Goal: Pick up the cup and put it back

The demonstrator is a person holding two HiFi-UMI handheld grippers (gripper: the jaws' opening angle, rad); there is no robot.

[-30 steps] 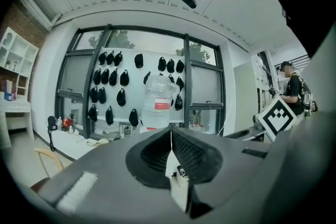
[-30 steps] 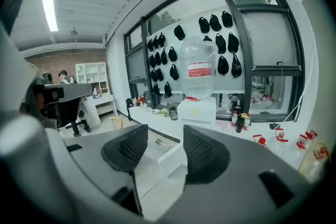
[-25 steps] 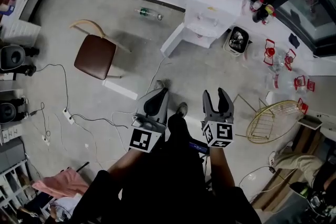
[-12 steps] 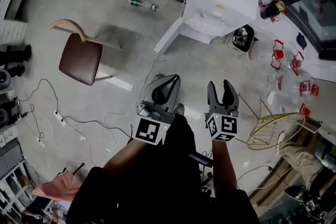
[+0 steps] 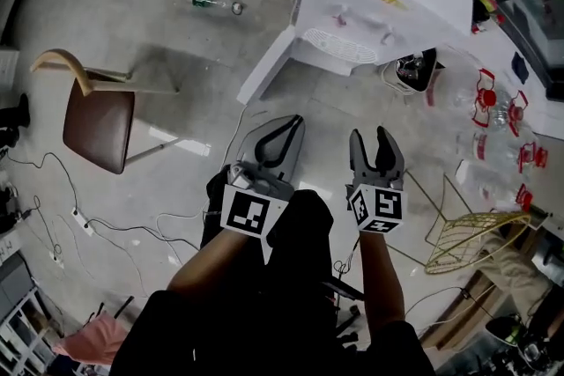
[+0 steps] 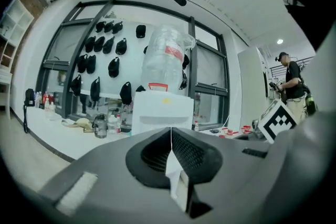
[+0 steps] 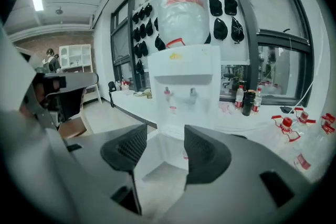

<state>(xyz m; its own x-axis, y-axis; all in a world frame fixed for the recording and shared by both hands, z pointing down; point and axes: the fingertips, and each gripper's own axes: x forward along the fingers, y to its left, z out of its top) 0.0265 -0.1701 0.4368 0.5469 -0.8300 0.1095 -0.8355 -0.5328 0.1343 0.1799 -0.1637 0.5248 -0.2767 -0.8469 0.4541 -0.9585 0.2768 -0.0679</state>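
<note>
I cannot make out a cup for certain. A small white thing with a red mark [image 7: 187, 156] sits in the lower recess of the white water dispenser [image 7: 185, 86] and shows between my right jaws. In the head view the dispenser [image 5: 361, 9] stands just ahead of both grippers. My left gripper [image 5: 280, 135] is shut, its jaws touching with nothing between them, and in its own view the left gripper [image 6: 170, 134] points at the dispenser [image 6: 160, 113]. My right gripper [image 5: 377, 142] stands open and empty, and in its own view the right gripper [image 7: 165, 148] faces the dispenser.
A brown chair [image 5: 95, 126] stands at the left, with cables [image 5: 97, 220] on the floor. A green bottle [image 5: 210, 2] lies near the wall. Right of the dispenser are a small bin [image 5: 414, 71], red-handled water jugs [image 5: 498, 114] and a gold wire rack [image 5: 471, 233]. A person [image 6: 291, 84] stands far right.
Both grippers have come down and forward toward the dispenser, which now fills more of the view. The chair has slid left in the picture. Jaws look unchanged.
</note>
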